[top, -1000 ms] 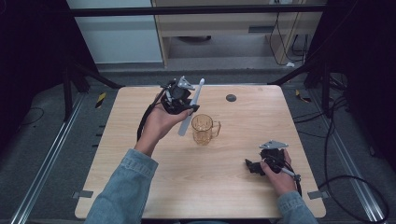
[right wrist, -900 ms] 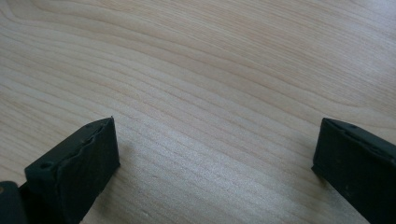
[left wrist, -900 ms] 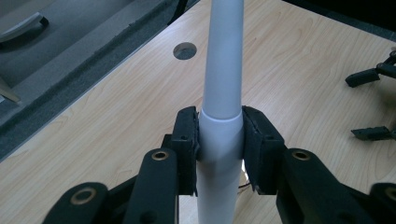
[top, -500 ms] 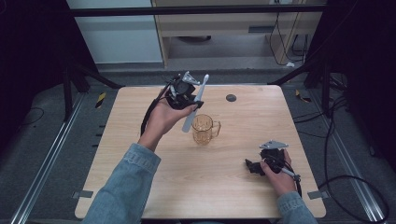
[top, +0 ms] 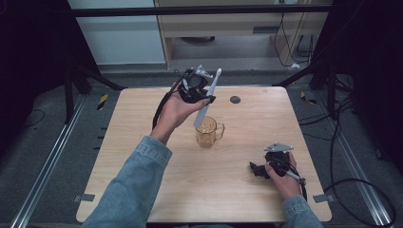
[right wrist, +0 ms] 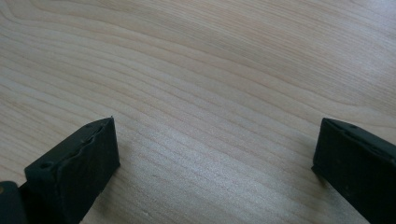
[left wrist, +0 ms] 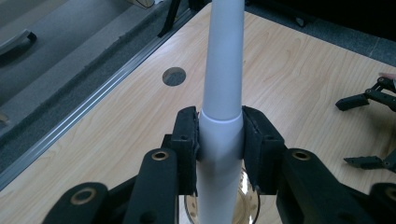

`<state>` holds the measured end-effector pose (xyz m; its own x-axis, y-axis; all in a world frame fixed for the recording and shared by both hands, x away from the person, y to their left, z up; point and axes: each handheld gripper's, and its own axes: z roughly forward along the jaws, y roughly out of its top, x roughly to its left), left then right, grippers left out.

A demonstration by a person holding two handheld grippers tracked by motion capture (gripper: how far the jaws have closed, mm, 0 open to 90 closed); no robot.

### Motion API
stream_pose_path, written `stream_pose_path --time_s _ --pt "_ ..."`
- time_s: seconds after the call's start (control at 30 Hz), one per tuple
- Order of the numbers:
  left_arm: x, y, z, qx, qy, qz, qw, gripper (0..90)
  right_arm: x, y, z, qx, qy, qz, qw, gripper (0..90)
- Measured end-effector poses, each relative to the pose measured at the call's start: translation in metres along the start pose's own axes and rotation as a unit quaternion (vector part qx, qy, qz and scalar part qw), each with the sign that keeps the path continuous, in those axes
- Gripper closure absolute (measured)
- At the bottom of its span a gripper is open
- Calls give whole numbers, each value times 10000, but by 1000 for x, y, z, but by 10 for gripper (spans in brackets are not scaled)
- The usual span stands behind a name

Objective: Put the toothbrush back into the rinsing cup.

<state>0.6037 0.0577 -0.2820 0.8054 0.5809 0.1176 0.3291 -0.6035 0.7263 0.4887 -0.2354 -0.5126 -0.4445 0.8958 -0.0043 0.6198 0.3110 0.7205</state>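
So the left gripper (top: 202,92) is up in the air over the far half of the tabletop (top: 142,142), and its fingers (left wrist: 187,140) are clamped snug on a long white toothbrush (top: 207,97). In the left gripper view you can see both pads pressed flat against the white handle (left wrist: 222,135), one on each side, no gap. In that view the handle runs straight up out of the grip and off the top edge. From the high view the toothbrush sits tilted, its upper end poking up past the gripper toward the far edge of the table and its lower end pointing down at an amber glass mug (top: 209,132).

The mug stands upright near the middle of the tabletop, handle out to the right. The bottom tip of the toothbrush is right over the mug's rim; hard to tell from the high view if it's actually inside or just above it. The left gripper view shows the mug's shiny round mouth (left wrist: 247,205) directly below the handle.

The right gripper (top: 259,168) is resting low on the near right part of the tabletop, well apart from the mug. Its fingers (right wrist: 77,168) are spread wide with nothing but bare wood between them.

There's also a small dark round spot (top: 235,99) on the tabletop near the far edge.
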Motion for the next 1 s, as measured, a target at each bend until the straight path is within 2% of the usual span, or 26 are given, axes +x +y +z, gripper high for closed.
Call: stream_pose_path --time_s 0.2,0.53,0.9,1.0 --pt "2 8 6 -26 -22 17 10000 678 0 0 0 0 -1 4 10000 4" --pt "6 13 15 -85 -43 22 10000 677 0 0 0 3 2 7 10000 3" --pt "11 9 19 -135 47 -1 9999 677 0 0 0 -3 -7 -18 10000 3" --pt "13 5 20 -151 53 -71 9998 677 0 0 0 -5 -7 -18 10000 3"
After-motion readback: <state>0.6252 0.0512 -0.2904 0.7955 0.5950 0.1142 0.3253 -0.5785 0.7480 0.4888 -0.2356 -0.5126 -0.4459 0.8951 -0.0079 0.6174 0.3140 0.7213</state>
